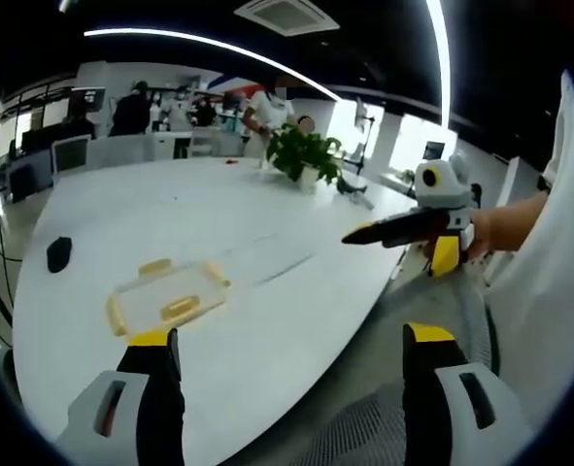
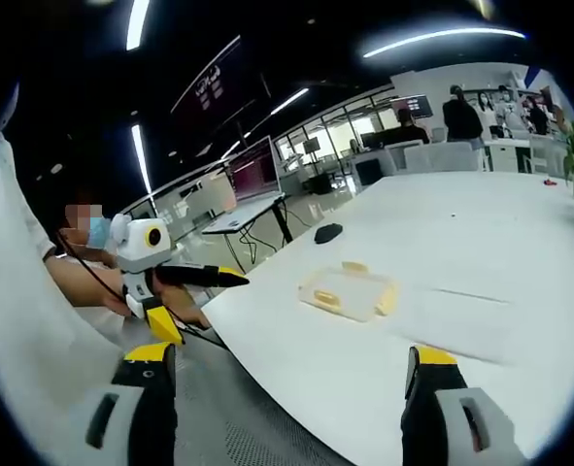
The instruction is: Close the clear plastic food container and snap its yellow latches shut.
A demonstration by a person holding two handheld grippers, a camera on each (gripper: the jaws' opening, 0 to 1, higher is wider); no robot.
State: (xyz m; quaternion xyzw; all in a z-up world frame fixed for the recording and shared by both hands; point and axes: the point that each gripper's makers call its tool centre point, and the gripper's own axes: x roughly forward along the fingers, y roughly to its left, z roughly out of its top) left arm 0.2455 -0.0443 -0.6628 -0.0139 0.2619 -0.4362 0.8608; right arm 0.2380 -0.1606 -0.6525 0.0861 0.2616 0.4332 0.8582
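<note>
Both grippers, left [image 1: 287, 354] and right [image 2: 287, 374], gape wide, empty; clear container [image 1: 167, 296] lies beyond the left fingertips

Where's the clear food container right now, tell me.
The clear food container sits on the white table near its front edge, just above the left gripper's left jaw in the left gripper view, with a small black object farther left.

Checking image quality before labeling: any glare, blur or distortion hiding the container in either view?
Left gripper view: strong fisheye bend at the table edge, ceiling light strips blown out, container small and slightly soft, latches readable. Right gripper view: same curvature, dim ceiling with bright strips, container pale against the white table, low contrast, no glare on it.
</note>
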